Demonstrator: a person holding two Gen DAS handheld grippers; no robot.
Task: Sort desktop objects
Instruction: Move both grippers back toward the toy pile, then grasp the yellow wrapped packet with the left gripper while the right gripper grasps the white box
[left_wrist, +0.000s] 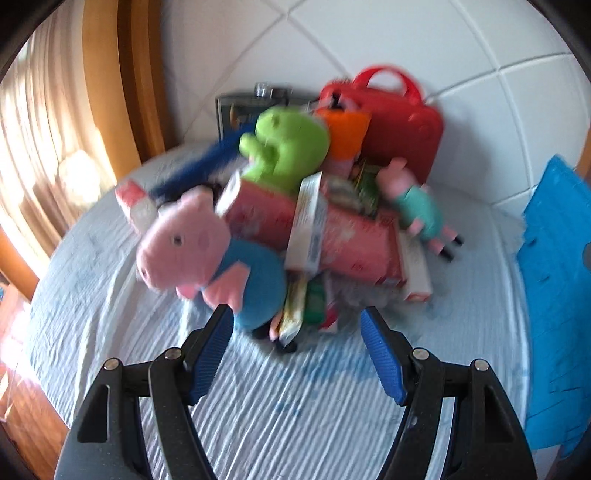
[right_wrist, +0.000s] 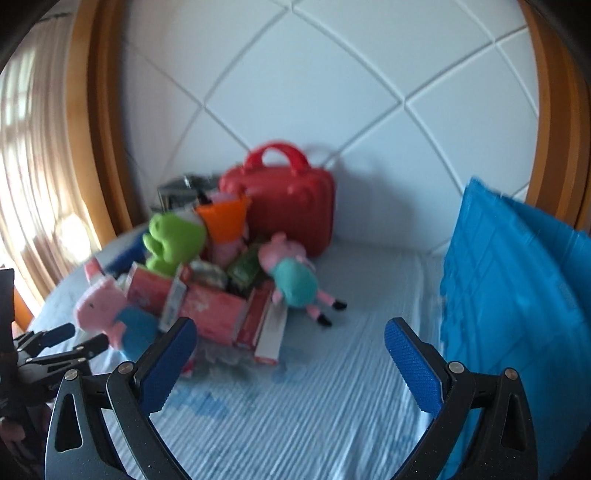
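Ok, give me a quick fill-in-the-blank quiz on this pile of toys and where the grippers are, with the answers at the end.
1. The carry case standing against the padded headboard is ____ in colour.
2. The plush pig nearest the left gripper wears a ____ body.
3. Both the left gripper and the right gripper have their jaws ____, with nothing between them.
4. The dinosaur plush on top of the pile is ____.

Missing words: red; blue; open; green
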